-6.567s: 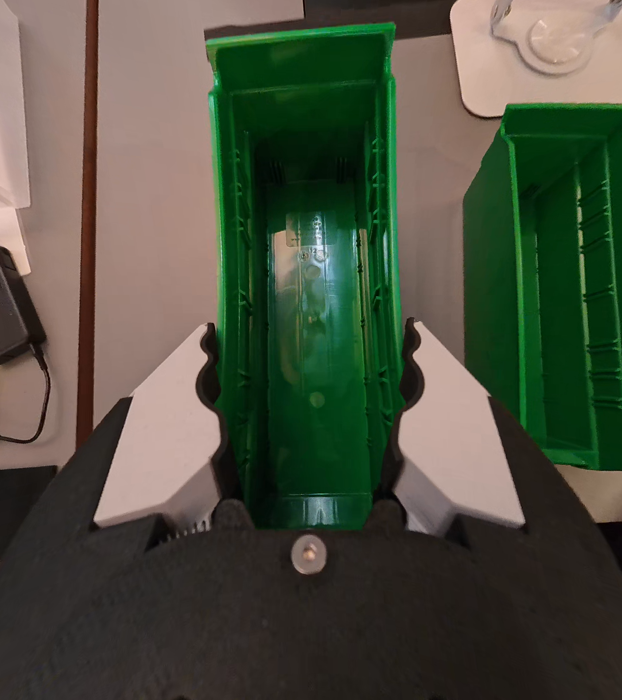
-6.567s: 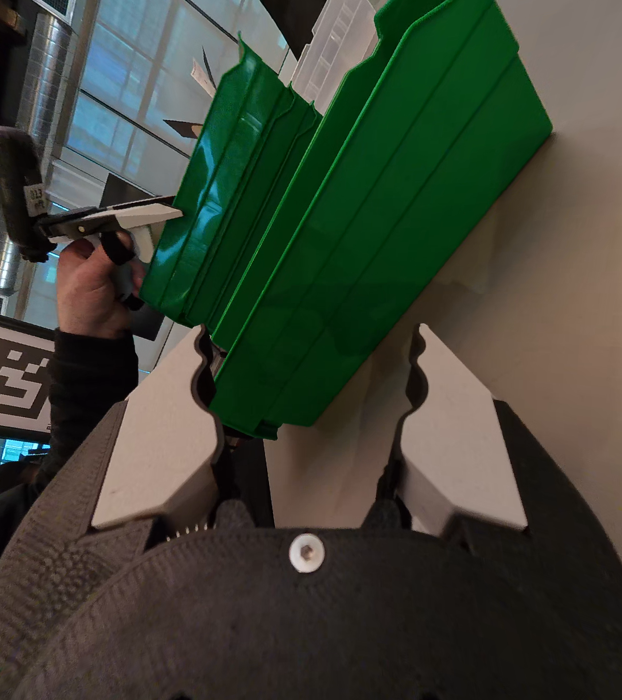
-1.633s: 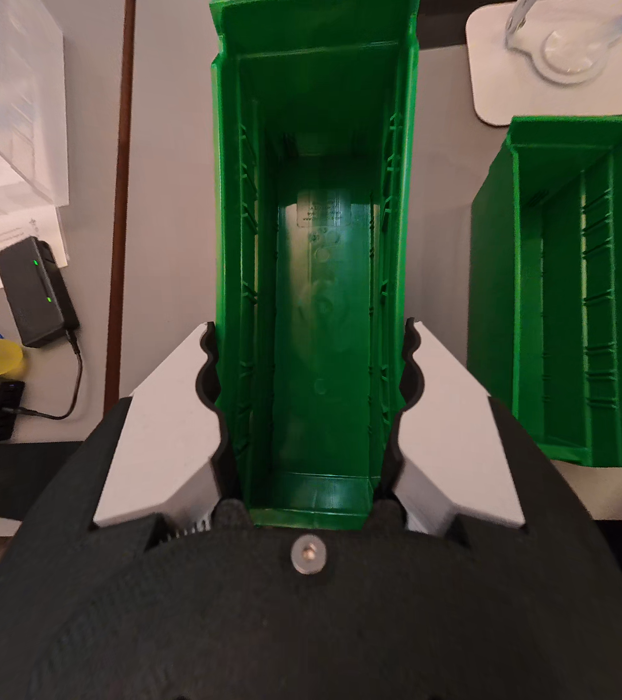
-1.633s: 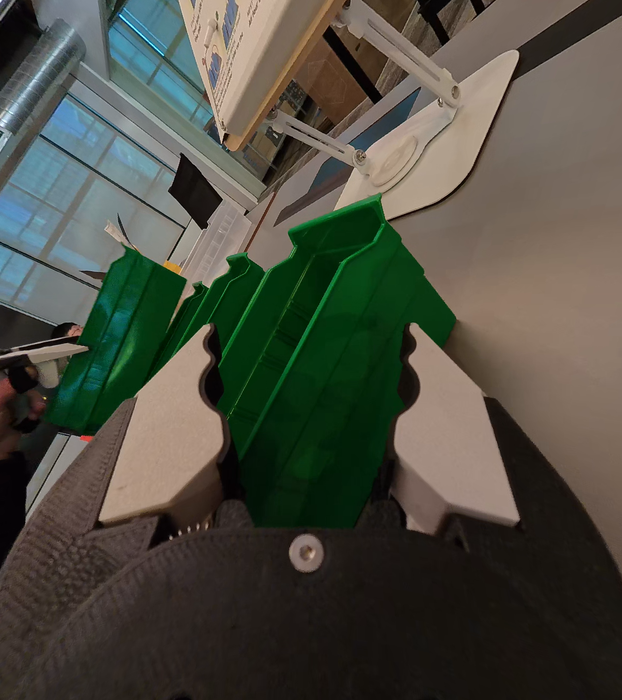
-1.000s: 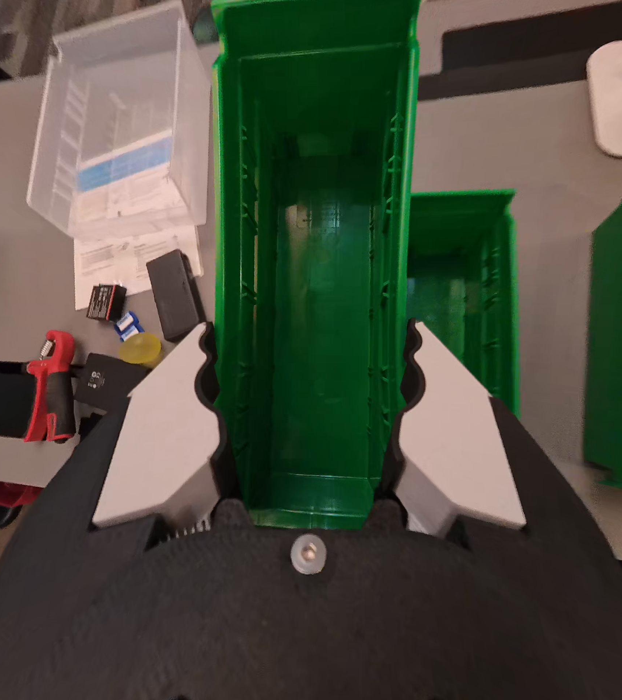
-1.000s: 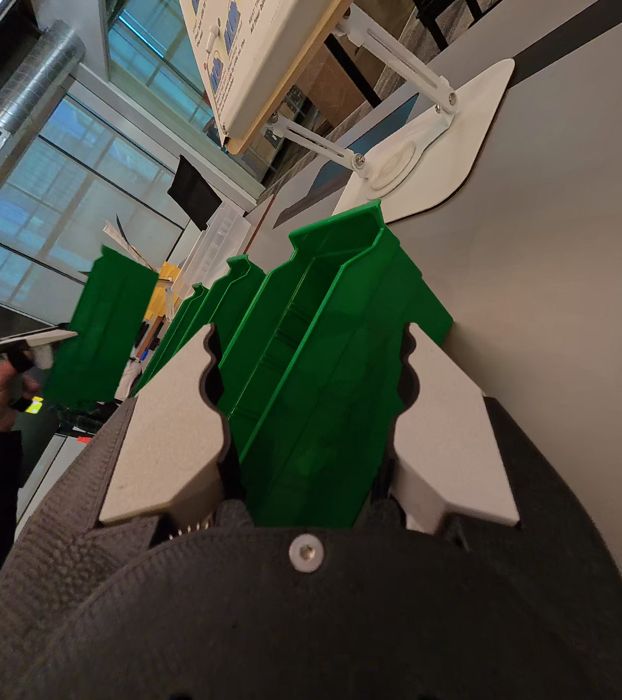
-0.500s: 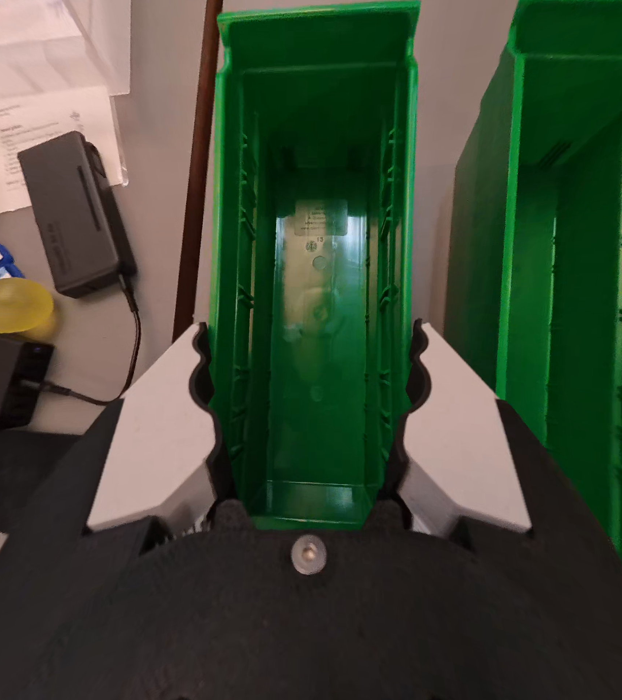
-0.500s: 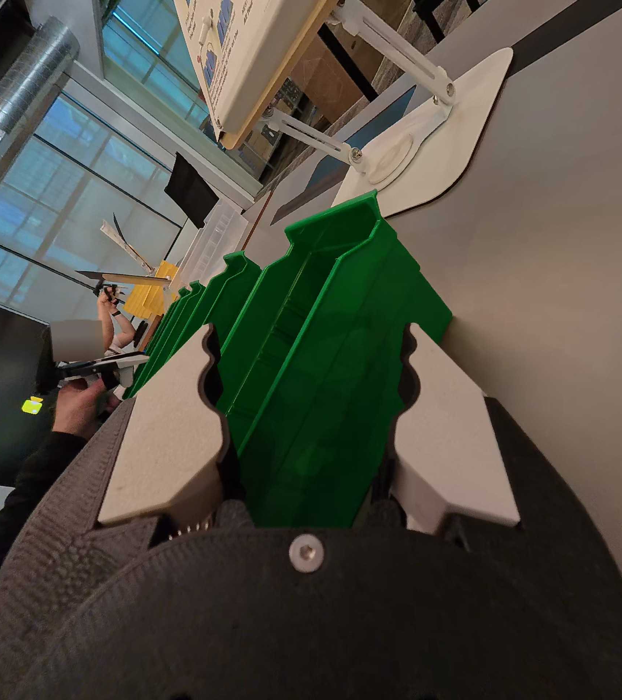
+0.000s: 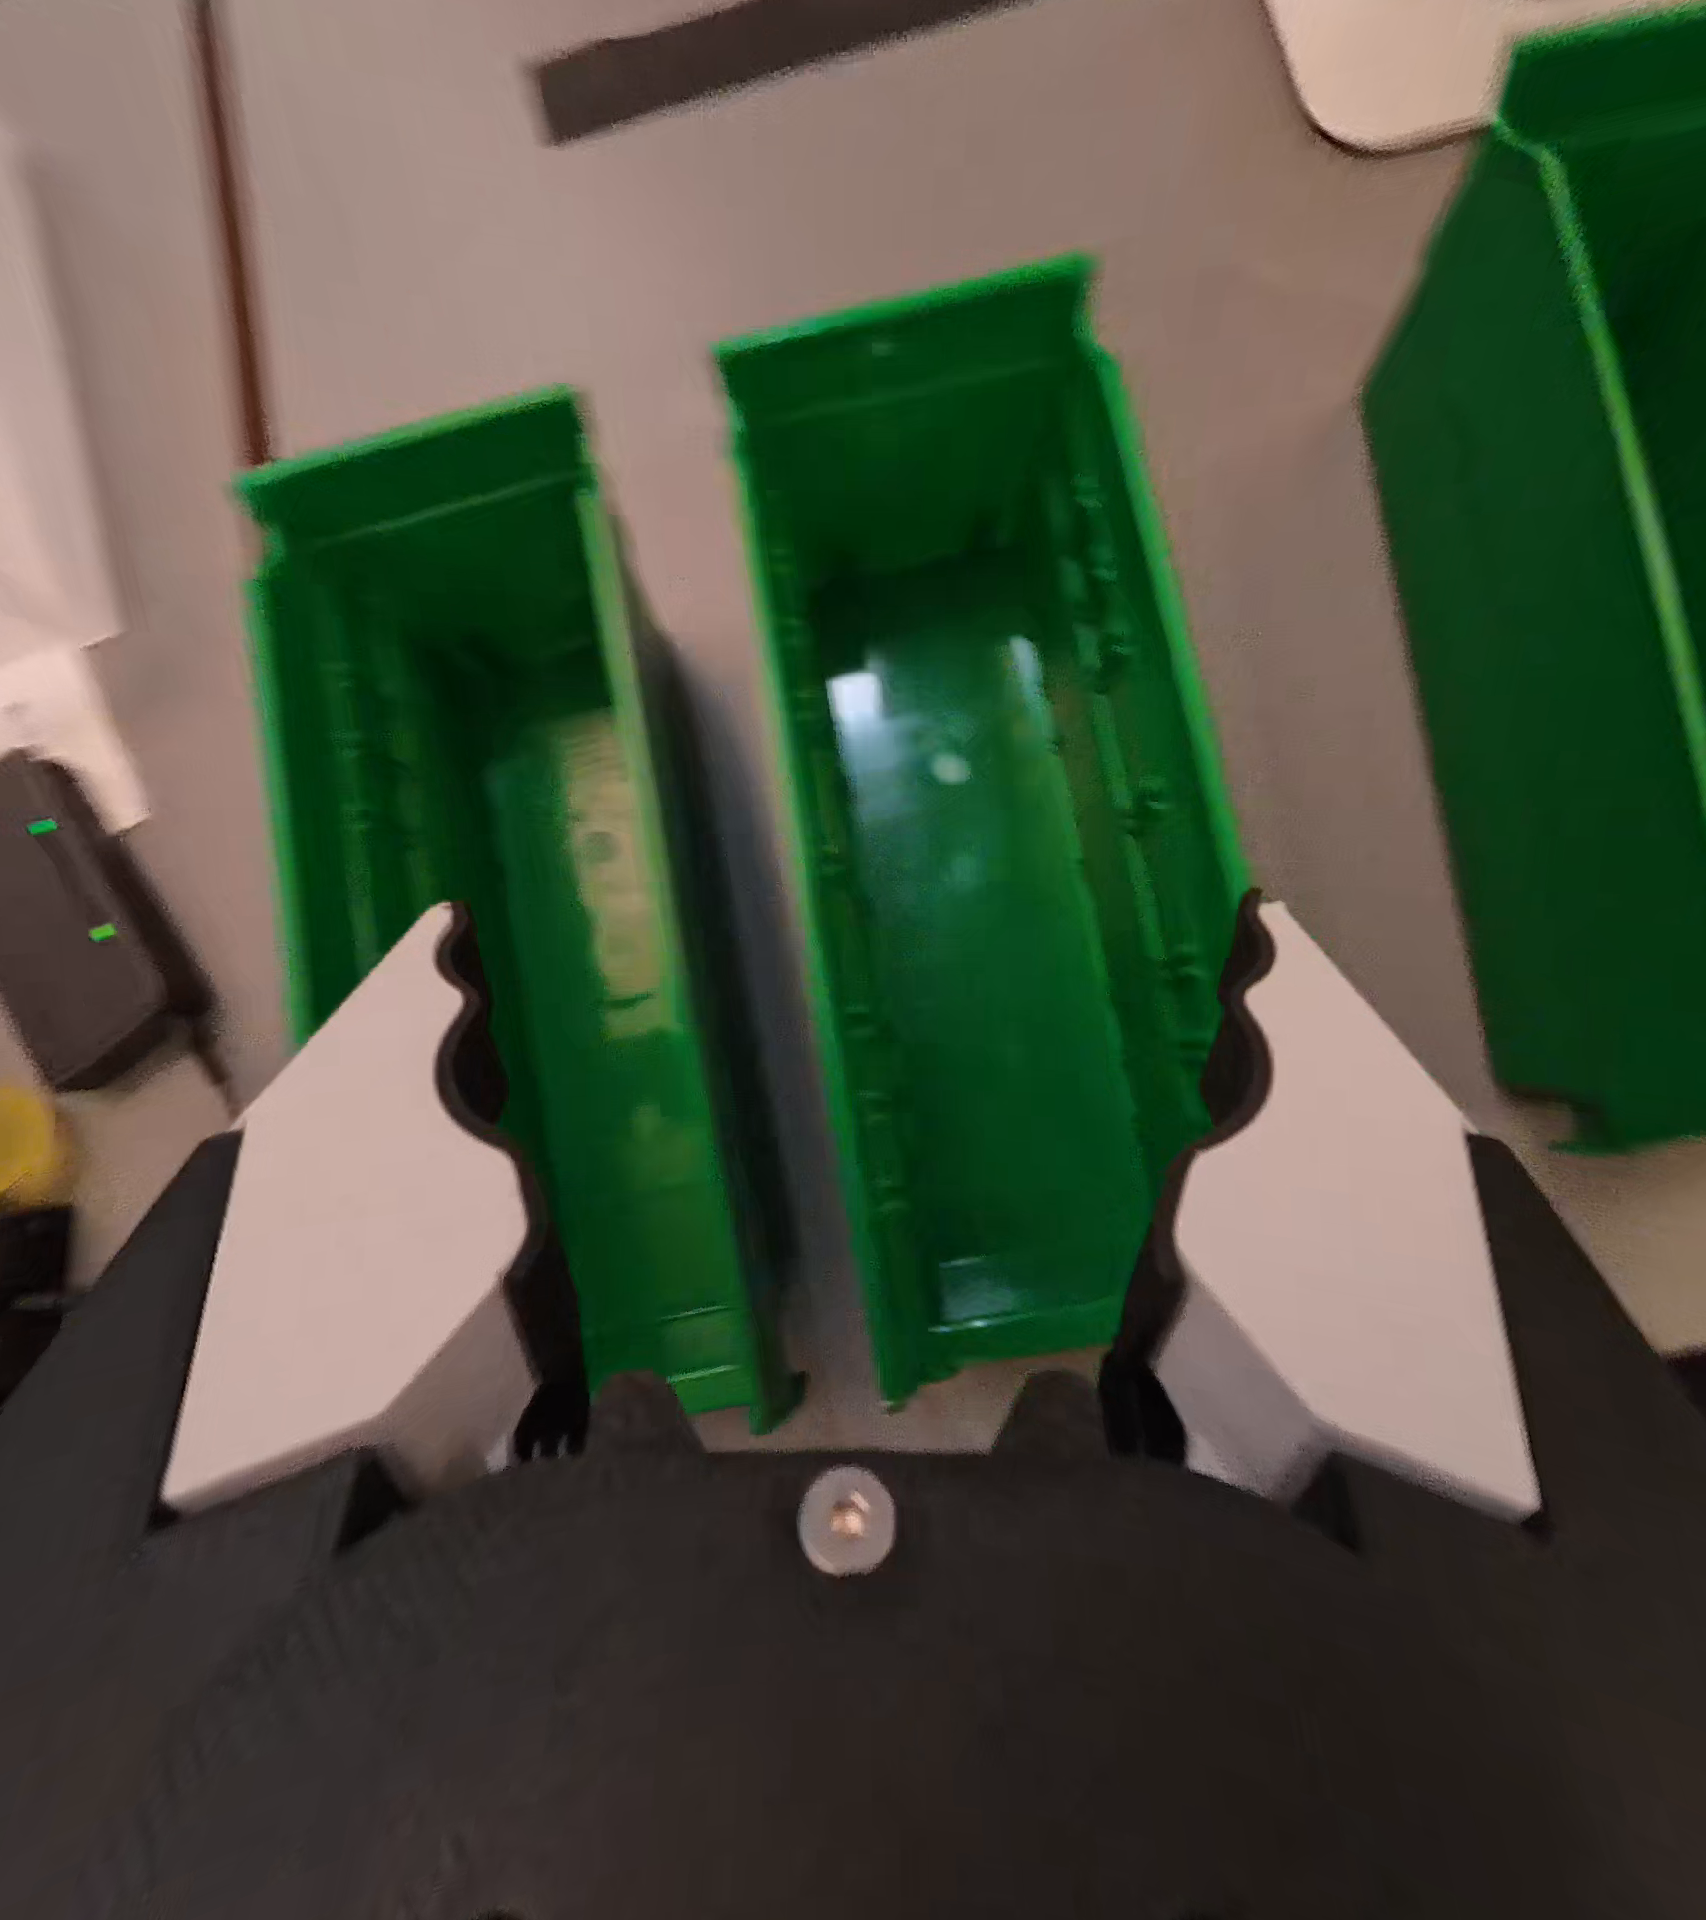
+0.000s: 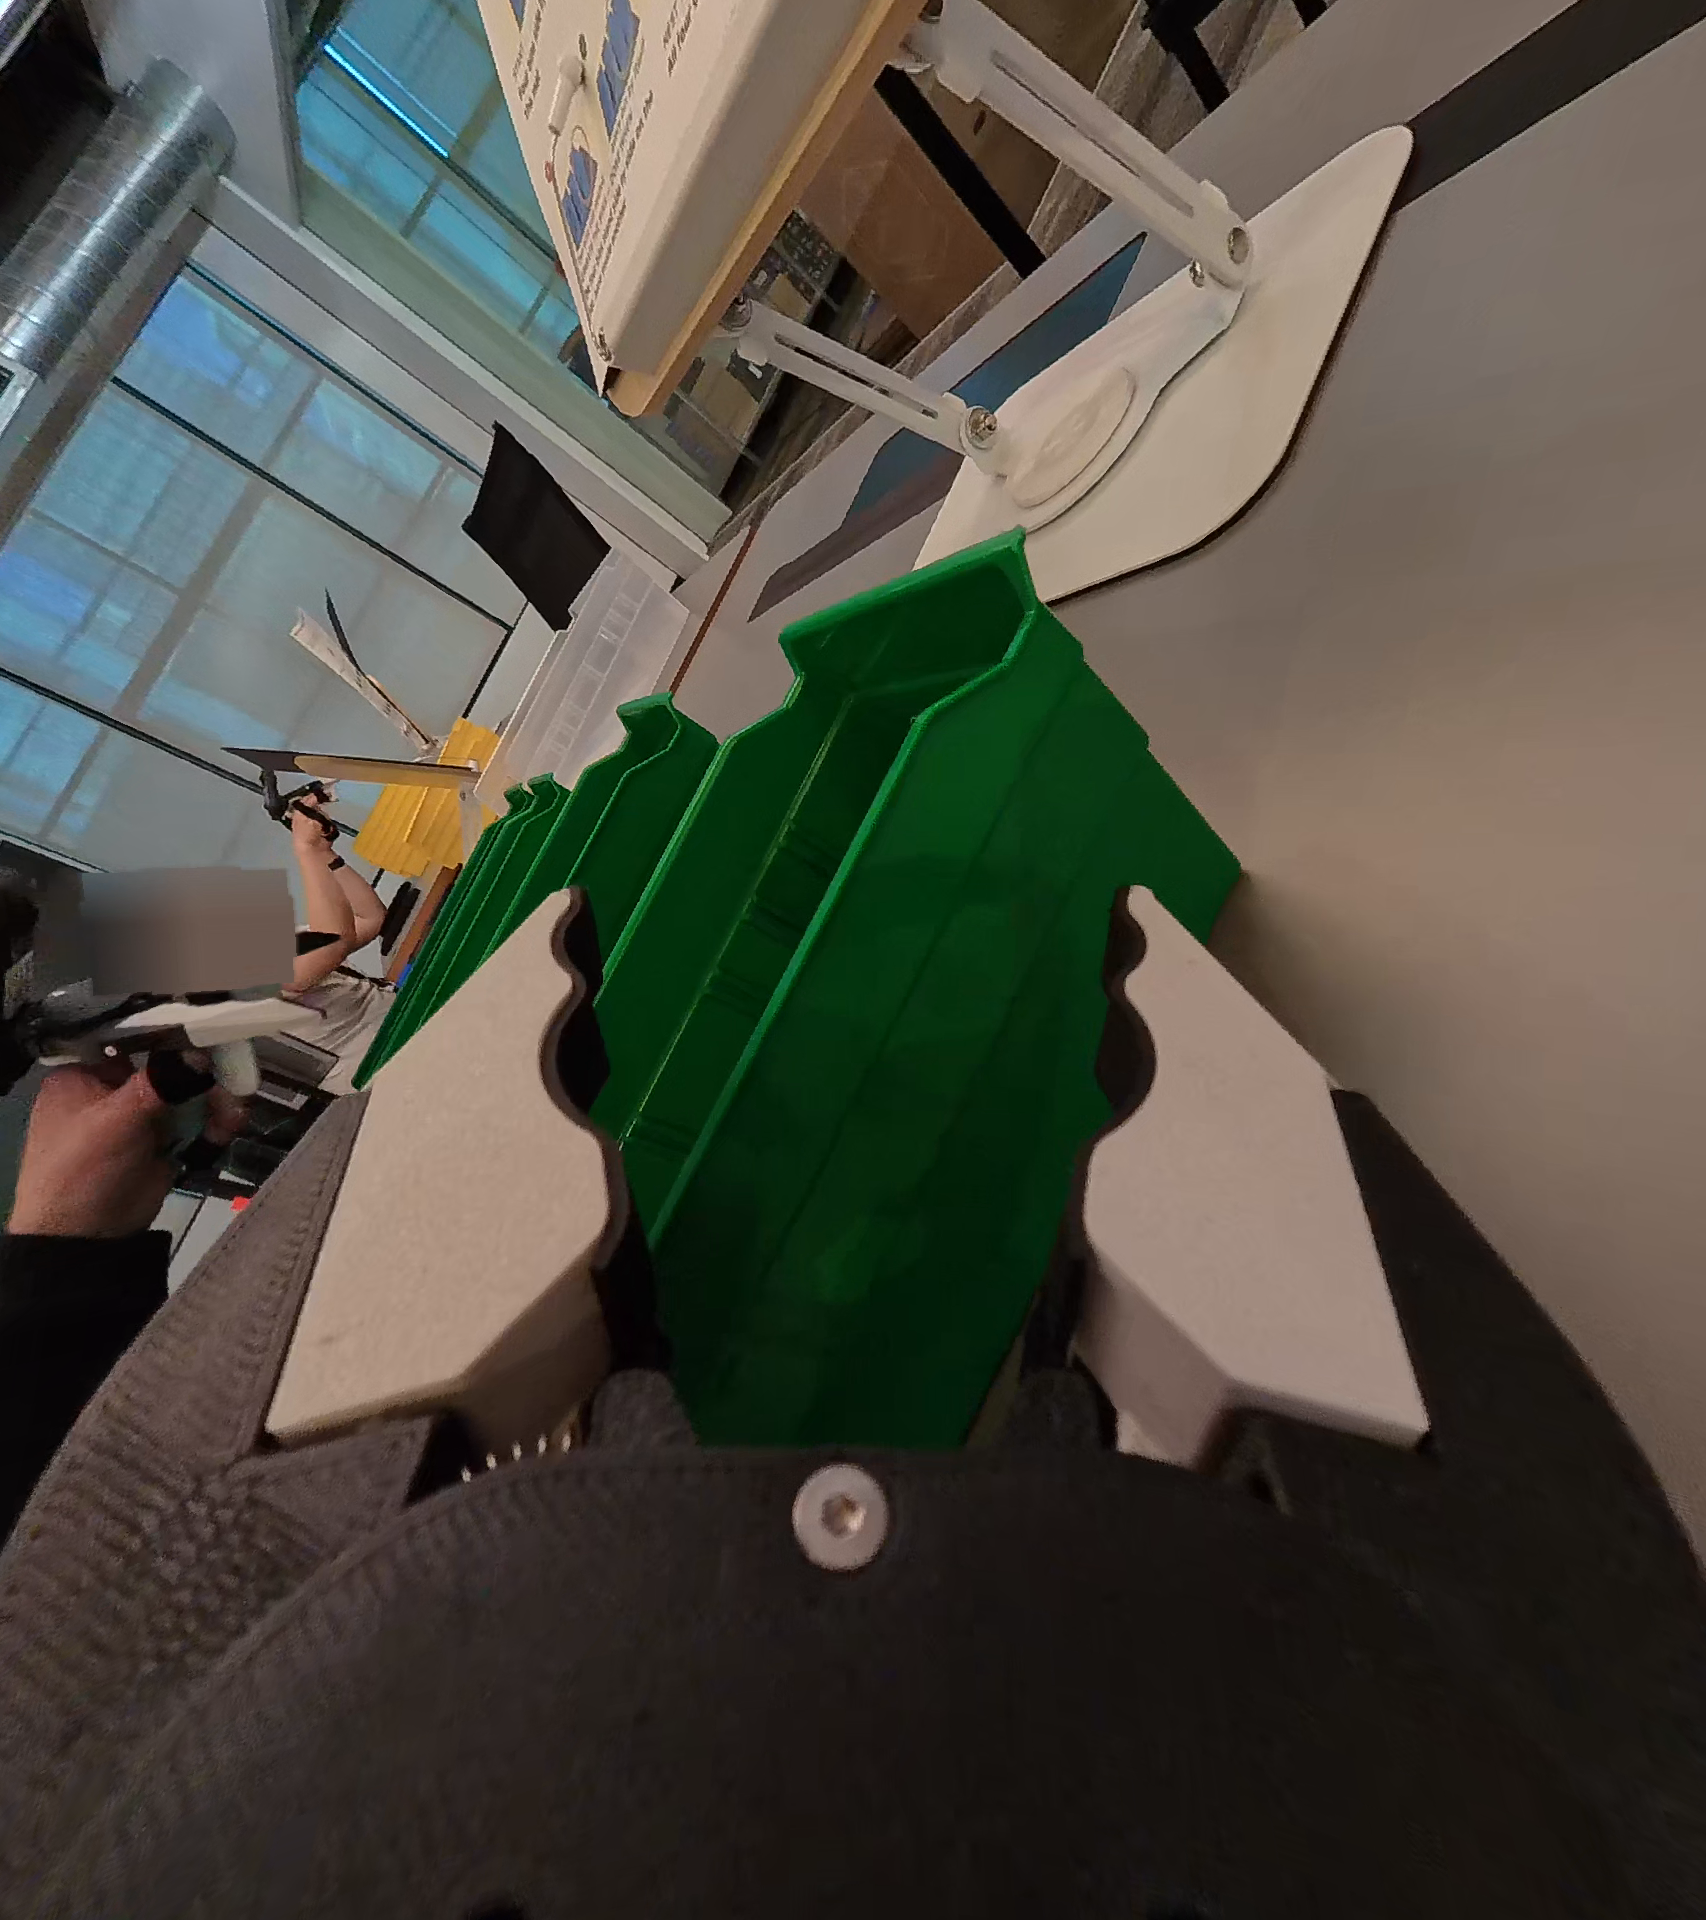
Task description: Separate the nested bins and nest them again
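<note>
L gripper (image 9: 849, 1039) open over 3 separate green bins (image 9: 984, 831)

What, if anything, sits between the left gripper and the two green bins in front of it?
Nothing visible. The left gripper is open, with its jaws spread across both bins: the left bin and the middle bin. They stand side by side and apart. The picture is blurred, but both look empty.
</note>
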